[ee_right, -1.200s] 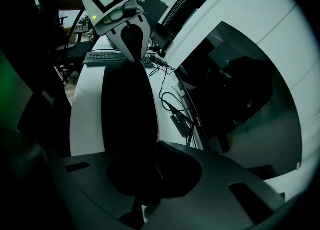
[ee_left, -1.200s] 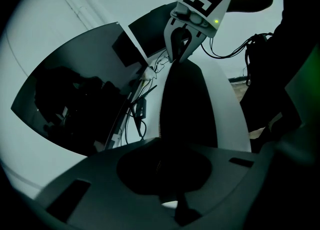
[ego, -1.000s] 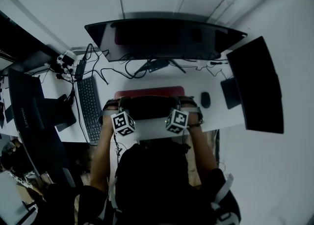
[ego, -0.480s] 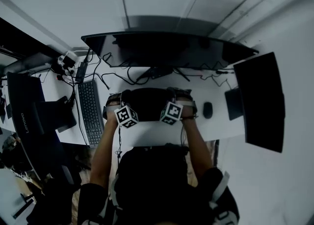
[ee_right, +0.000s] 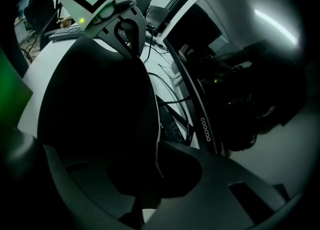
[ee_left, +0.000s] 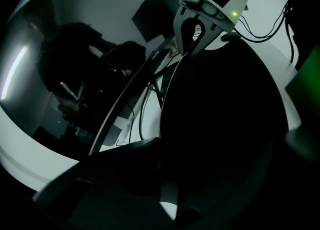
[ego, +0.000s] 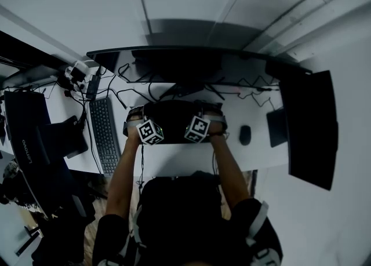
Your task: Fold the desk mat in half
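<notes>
The black desk mat lies on the white desk below the monitor, its near half lifted and carried over the far half. My left gripper and right gripper hold that lifted edge side by side, marker cubes facing up. In the left gripper view the left gripper is shut on the mat, which fills the right side. From the right gripper view the right gripper is likewise shut on the stitched mat edge. Each view shows the other gripper's cube at the top.
A wide curved monitor stands just beyond the mat, with loose cables under it. A keyboard lies to the left, a mouse and a dark pad to the right. More screens flank the desk at left and right.
Both grippers have carried the mat's edge away from the person toward the monitor. The red strip of the mat seen beyond the fold a second ago is now covered.
</notes>
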Motion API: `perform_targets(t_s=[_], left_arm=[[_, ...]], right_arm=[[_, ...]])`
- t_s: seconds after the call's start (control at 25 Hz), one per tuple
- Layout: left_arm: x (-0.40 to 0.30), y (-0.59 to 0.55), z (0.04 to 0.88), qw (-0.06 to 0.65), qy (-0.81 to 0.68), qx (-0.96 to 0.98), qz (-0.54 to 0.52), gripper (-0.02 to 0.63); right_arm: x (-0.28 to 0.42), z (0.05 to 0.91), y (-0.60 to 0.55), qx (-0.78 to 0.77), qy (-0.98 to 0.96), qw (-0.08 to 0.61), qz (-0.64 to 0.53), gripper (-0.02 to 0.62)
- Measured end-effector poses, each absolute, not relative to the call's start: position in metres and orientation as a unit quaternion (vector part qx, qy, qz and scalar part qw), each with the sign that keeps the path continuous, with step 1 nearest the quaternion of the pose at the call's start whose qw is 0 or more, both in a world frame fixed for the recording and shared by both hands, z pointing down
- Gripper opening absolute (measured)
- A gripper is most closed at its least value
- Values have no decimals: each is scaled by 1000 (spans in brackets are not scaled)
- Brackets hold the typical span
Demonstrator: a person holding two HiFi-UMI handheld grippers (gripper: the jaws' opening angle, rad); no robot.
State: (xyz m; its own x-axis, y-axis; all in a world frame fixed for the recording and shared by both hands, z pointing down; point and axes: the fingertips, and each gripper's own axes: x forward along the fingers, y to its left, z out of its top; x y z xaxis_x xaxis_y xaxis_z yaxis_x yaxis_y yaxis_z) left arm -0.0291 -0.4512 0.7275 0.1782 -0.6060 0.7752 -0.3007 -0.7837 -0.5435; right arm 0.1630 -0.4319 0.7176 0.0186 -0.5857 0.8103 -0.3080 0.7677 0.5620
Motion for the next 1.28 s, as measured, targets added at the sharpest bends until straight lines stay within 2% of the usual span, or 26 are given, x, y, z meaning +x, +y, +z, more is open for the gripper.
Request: perform_targets(t_s=[0.28, 0.4, 0.44, 0.48, 0.76, 0.92, 1.08, 1.28], left_arm=[[-29, -466, 745, 129, 306, -746, -577, 26], [-30, -470, 752, 103, 314, -744, -580, 78], [-31, -472, 755, 93, 318, -743, -582, 140], [-32, -473, 757, 84, 321, -740, -585, 166], [-39, -472, 756, 68, 340, -737, -580, 175], [-39, -470, 740, 68, 371, -745, -550, 172], [-38, -467, 708, 58, 408, -756, -509, 98], [-16, -431, 667, -14, 430, -800, -419, 25]], right_arm=[[165, 736, -444, 324, -688, 640, -109, 23], [166, 742, -449, 335, -688, 635, -106, 38], [167, 744, -452, 342, -687, 633, -104, 55], [169, 746, -454, 348, -685, 632, -103, 58], [181, 746, -454, 359, -675, 637, -98, 58], [178, 736, -447, 386, -691, 609, -58, 57], [168, 720, -431, 410, -715, 566, 0, 54], [161, 682, -407, 478, -734, 477, 72, 31]])
